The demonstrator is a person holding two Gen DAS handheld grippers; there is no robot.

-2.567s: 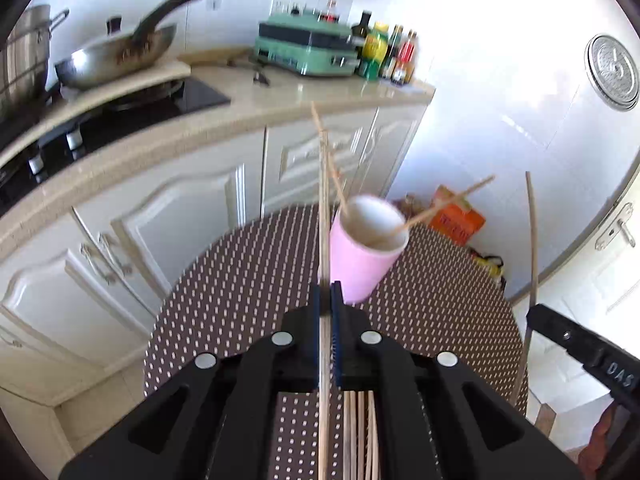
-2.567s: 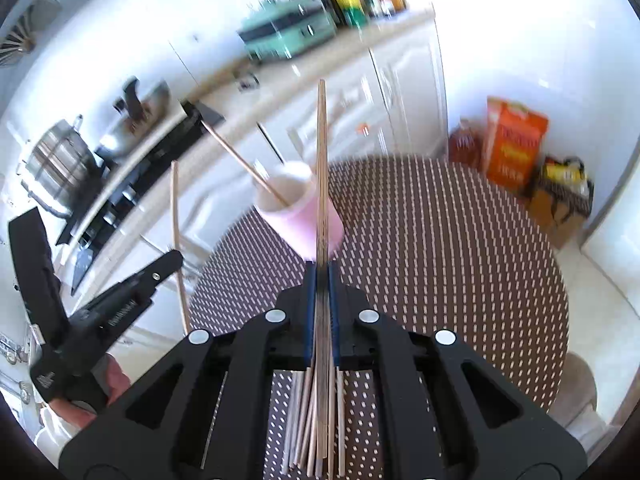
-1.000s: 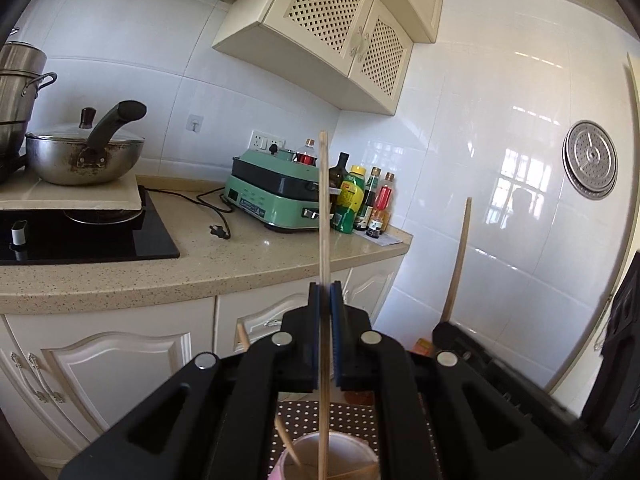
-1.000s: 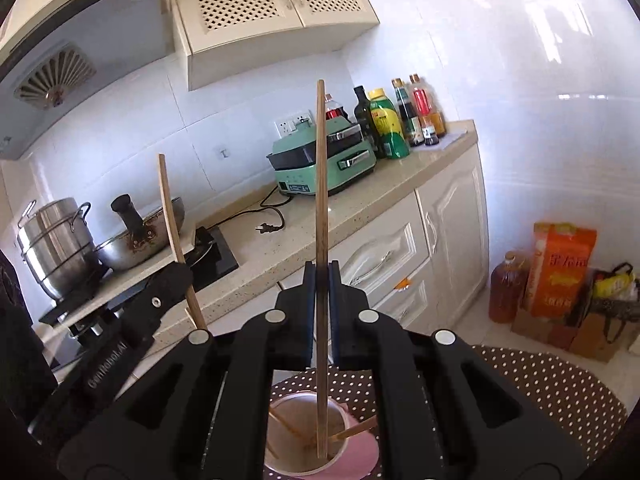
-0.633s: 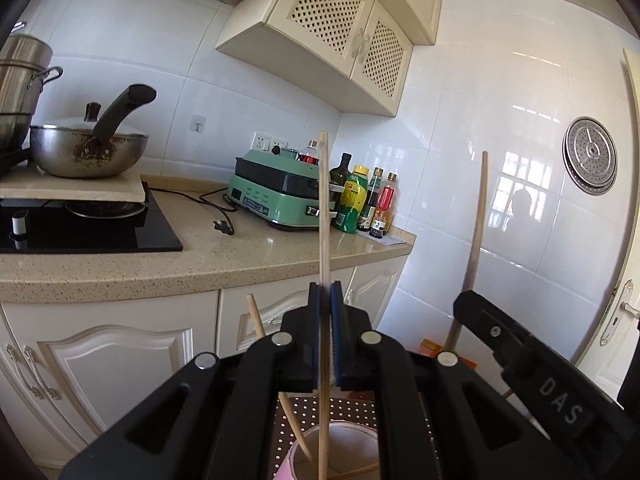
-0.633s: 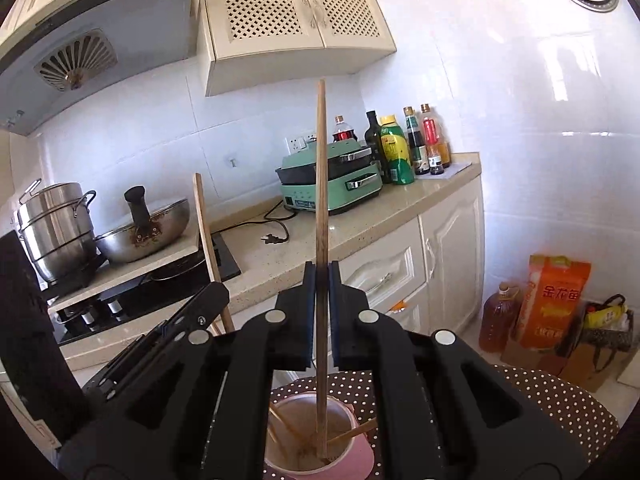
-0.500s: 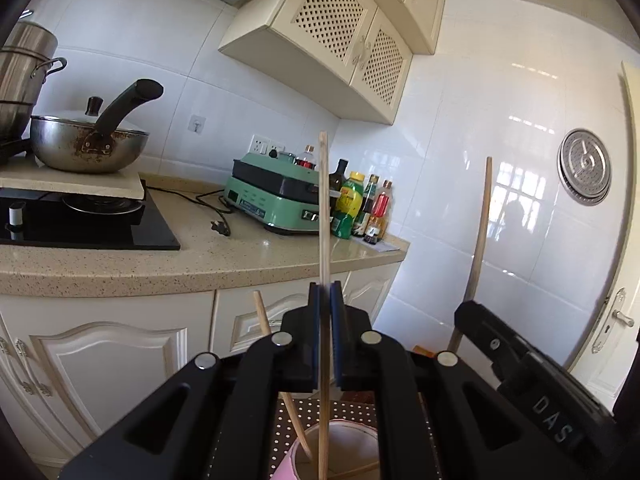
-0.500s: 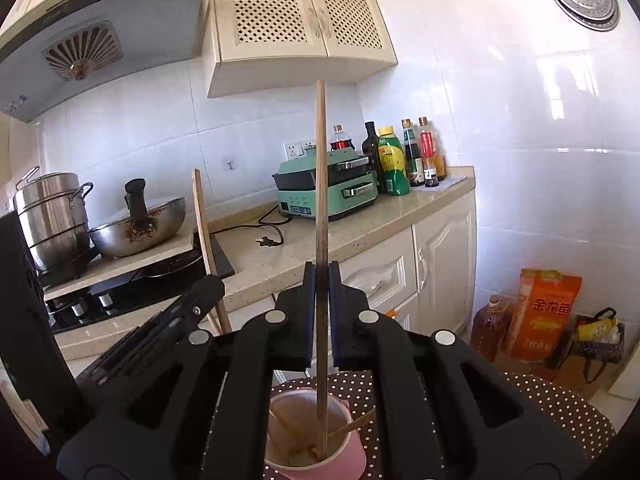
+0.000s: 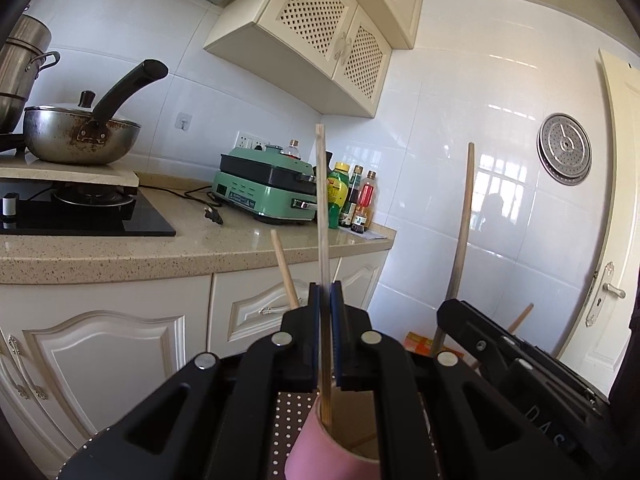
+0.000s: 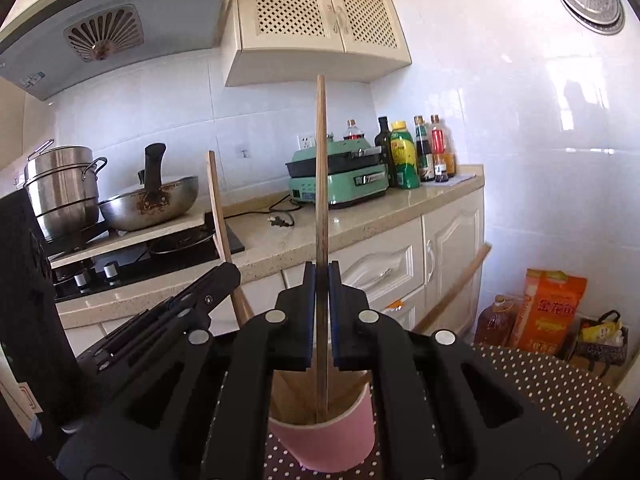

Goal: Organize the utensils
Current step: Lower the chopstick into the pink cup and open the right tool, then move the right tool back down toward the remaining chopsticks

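Above pink cup (image 10: 328, 440), both tools near level (each pinching an upright chopstick (image 10: 321, 208)).

Both held sticks have swung from lying low over the brown white-dotted tablecloth (image 10: 560, 392) to standing upright over the round pink paper cup (image 10: 332, 436), which has passed from ahead of the fingers to right beneath them. The pale thin wooden chopstick (image 9: 322, 240) pinched in the left gripper (image 9: 326, 312) now dips inside the cup's rim. The darker brown wooden chopstick (image 10: 321, 208) in the right gripper (image 10: 321, 300) has sunk deeper into the cup.
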